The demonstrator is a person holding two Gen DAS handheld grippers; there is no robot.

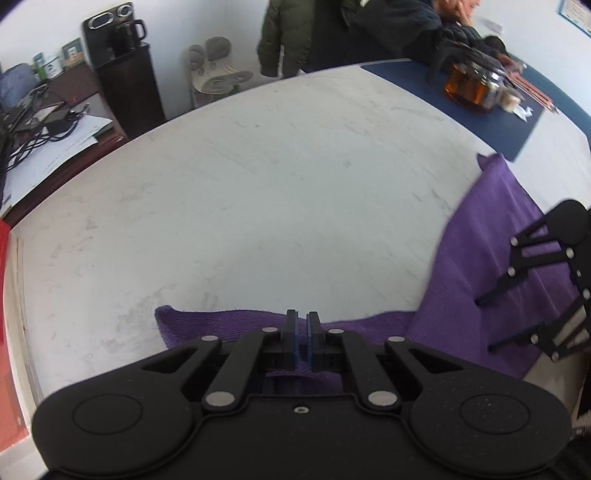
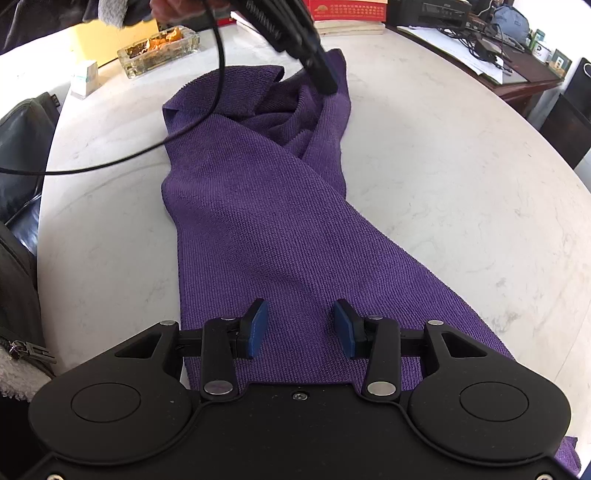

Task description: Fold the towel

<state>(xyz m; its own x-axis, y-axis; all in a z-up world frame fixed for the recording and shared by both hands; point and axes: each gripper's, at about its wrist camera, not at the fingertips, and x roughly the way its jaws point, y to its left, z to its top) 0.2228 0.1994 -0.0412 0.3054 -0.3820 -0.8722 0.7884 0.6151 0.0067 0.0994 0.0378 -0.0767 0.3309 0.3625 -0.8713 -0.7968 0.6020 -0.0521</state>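
A purple towel (image 2: 258, 221) lies lengthwise on the white marble table (image 2: 443, 184), flat at the near end and bunched at the far end. My left gripper (image 2: 325, 79) is shut on that far bunched part, with the fabric raised around its tips. In the left wrist view its jaws (image 1: 303, 332) stand almost together with purple towel (image 1: 480, 240) cloth between them. My right gripper (image 2: 301, 326) is open over the near flat end, its blue pads (image 2: 258, 325) apart with cloth under them. The right gripper (image 1: 485, 324) also shows from the side over the towel.
A black cable (image 2: 147, 147) trails across the towel's left edge. A glass ashtray (image 2: 159, 50) and a small box (image 2: 85, 79) stand beyond the towel. A blue mat (image 1: 517, 129) carries an amber teapot (image 1: 469, 88). A person in a dark coat (image 1: 332, 29) sits behind the table.
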